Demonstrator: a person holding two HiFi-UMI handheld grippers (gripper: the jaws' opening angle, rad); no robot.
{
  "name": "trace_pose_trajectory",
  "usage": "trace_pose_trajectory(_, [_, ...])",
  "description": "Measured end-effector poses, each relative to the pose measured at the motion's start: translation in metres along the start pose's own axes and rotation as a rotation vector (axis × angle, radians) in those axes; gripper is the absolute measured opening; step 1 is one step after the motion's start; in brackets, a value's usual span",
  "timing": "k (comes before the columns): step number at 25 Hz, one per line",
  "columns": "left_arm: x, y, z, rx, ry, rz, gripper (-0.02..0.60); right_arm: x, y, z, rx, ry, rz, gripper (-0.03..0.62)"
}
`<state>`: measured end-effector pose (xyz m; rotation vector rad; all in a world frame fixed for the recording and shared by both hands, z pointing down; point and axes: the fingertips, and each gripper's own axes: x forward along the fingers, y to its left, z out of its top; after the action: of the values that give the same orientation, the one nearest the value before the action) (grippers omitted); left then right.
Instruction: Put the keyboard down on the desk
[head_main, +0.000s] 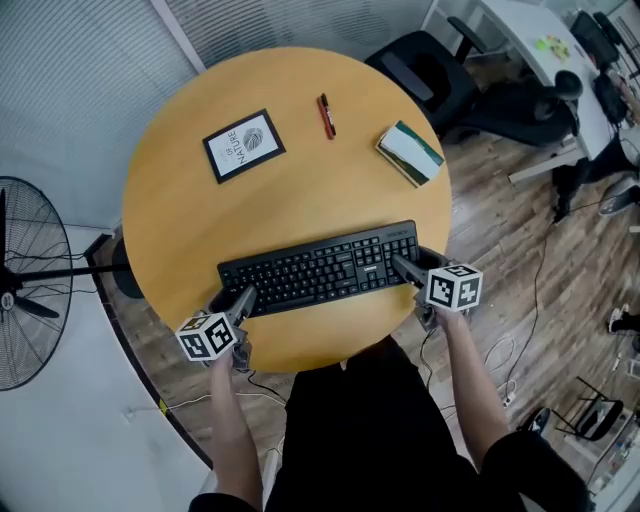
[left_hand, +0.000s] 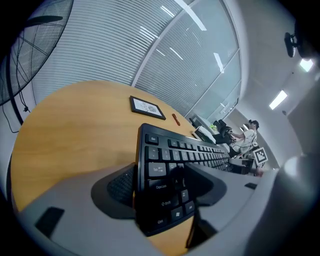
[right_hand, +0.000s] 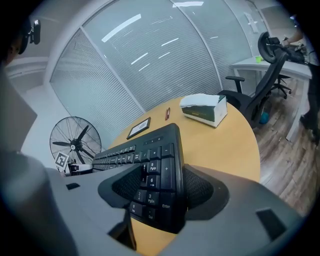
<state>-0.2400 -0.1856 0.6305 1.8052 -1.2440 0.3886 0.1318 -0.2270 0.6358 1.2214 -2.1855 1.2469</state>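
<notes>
A round wooden desk (head_main: 180, 230) stands on a plank floor (head_main: 520, 250) beside slatted blinds (head_main: 90, 60). The black keyboard (head_main: 318, 268) lies across the desk's near part, long side left to right, its right end a little farther than its left; whether it rests on the wood or hangs just above it cannot be told. The left gripper (head_main: 243, 300) is clamped on the keyboard's left end, one jaw on the key side by the Caps Lock and Shift keys and the other on the underside. The right gripper (head_main: 403, 268) is clenched the same way on the right end, over the number pad. Far beyond the keyboard lie a framed card (head_main: 243, 146) to the left, a red pen (head_main: 326, 116) in the middle and a white-and-green box (head_main: 410, 153) near the right edge, all well apart from each other. A standing fan (head_main: 25, 285) is off the desk's left side, and a dark office chair (head_main: 430, 70) stands at the far right.
</notes>
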Motion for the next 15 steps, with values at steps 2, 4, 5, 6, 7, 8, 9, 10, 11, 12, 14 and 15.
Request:
trace_pose_trajectory(2, [0.008,0.004,-0.002,-0.014,-0.002,0.010,0.276,0.010,-0.007,0.003,-0.008,0.009,0.004,0.262])
trace_pose_trajectory(4, [0.014,0.008,-0.003,-0.024,0.001,0.019,0.276,0.019,-0.012,0.005,-0.015,0.019,0.011,0.262])
trace_pose_trajectory(5, [0.016,0.009,-0.002,-0.027,0.001,0.022,0.276,0.023,-0.013,0.007,-0.018,0.023,0.016,0.262])
trace_pose_trajectory(6, [0.019,0.011,-0.002,-0.029,0.000,0.024,0.276,0.027,-0.015,0.008,-0.021,0.027,0.020,0.262])
trace_pose_trajectory(7, [0.022,0.013,-0.002,-0.032,0.000,0.024,0.276,0.031,-0.017,0.009,-0.024,0.031,0.024,0.262])
trace_pose_trajectory(8, [0.025,0.014,-0.003,-0.036,0.003,0.025,0.276,0.034,-0.018,0.009,-0.027,0.036,0.026,0.262])
trace_pose_trajectory(9, [0.028,0.017,-0.004,-0.043,0.007,0.026,0.275,0.037,-0.020,0.009,-0.029,0.042,0.025,0.262])
trace_pose_trajectory(10, [0.032,0.020,-0.005,-0.050,0.011,0.028,0.276,0.041,-0.022,0.010,-0.032,0.046,0.023,0.262])
trace_pose_trajectory(11, [0.035,0.022,-0.005,-0.057,0.014,0.031,0.276,0.045,-0.024,0.011,-0.035,0.050,0.021,0.262])
trace_pose_trajectory(12, [0.038,0.024,-0.005,-0.062,0.014,0.034,0.276,0.049,-0.025,0.012,-0.037,0.054,0.021,0.262])
trace_pose_trajectory(14, [0.042,0.027,-0.003,-0.066,0.013,0.040,0.276,0.057,-0.028,0.015,-0.038,0.060,0.026,0.262])
trace_pose_trajectory(15, [0.044,0.029,-0.002,-0.067,0.013,0.043,0.276,0.060,-0.030,0.017,-0.038,0.063,0.029,0.262])
